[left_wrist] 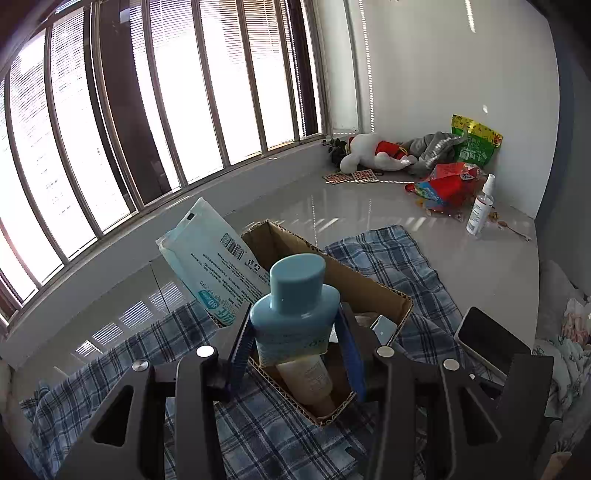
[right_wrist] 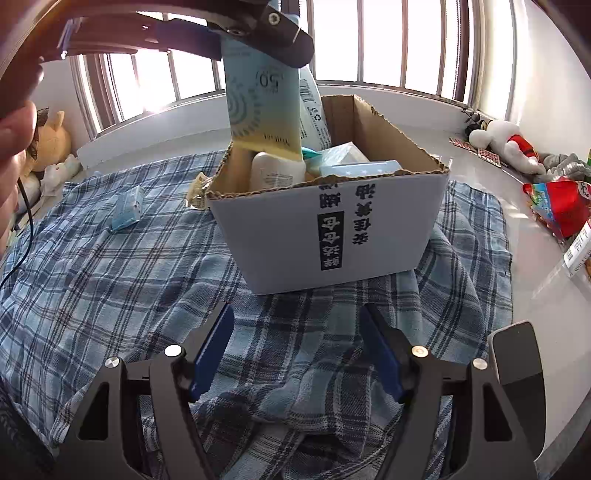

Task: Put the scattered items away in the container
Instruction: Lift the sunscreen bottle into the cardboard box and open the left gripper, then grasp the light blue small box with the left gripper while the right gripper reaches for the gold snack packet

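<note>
My left gripper [left_wrist: 293,325] is shut on a light blue bottle [left_wrist: 295,314] with a blue cap and holds it over the open cardboard box [left_wrist: 388,295]. In the right wrist view the same bottle [right_wrist: 264,107] hangs over the box [right_wrist: 332,229], held from above by the left gripper [right_wrist: 255,22]. The box holds a white bottle [right_wrist: 277,170], a wipes pack [left_wrist: 214,258] and other small packs. My right gripper [right_wrist: 295,347] is open and empty, low over the plaid cloth [right_wrist: 110,277] in front of the box. A small blue carton [right_wrist: 127,208] lies on the cloth left of the box.
A phone [left_wrist: 487,341] lies on the cloth right of the box. Plush toys [left_wrist: 373,153], snack bags [left_wrist: 447,186] and a spray bottle [left_wrist: 480,206] sit at the far wall. A barred window [left_wrist: 147,110] runs along the sill. More plush toys [right_wrist: 51,147] lie at the left.
</note>
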The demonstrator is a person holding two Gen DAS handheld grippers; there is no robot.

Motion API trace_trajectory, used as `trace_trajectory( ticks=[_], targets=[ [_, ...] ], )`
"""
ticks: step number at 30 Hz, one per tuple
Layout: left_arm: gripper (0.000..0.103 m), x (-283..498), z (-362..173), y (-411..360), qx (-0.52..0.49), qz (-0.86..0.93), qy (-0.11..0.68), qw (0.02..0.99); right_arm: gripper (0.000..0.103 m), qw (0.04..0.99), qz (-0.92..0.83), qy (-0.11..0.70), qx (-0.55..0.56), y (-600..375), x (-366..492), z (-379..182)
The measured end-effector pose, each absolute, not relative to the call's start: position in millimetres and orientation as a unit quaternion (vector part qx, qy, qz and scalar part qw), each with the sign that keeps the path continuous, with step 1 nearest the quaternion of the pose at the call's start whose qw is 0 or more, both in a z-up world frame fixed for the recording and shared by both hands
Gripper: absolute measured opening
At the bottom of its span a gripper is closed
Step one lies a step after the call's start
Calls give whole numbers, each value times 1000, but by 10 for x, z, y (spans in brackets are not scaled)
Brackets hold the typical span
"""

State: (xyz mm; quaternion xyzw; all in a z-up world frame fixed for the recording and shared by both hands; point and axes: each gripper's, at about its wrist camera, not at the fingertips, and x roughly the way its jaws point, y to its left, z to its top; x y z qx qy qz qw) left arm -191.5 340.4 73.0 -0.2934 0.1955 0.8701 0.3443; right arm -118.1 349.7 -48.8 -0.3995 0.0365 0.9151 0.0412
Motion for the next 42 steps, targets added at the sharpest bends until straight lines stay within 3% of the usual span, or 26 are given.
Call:
trace_trajectory(
  ticks=[3,13,23,30,37,42],
  targets=[
    [88,-1858,777,3424,-277,878,199,336,71,42,914,37,-401,3501,-1188,-489],
    [89,-1796,774,2841,-262,907,180,275,71,16,919,33,-392,3429,-1165,-475],
    [90,-2011,-3,1309,-367,913,110,139,77,-57,926,40,-371,2998,-1174,-240],
    [90,-2054,-322,1262,-374,911,121,123,77,-71,920,46,-382,2560,-1619,-95],
    [90,-2575,-259,1301,-390,905,126,109,77,15,914,57,-402,2429,-2424,-149],
    [90,-2966,-401,1371,-424,894,116,90,77,112,903,-16,-413,2430,-2811,-277]
  ],
)
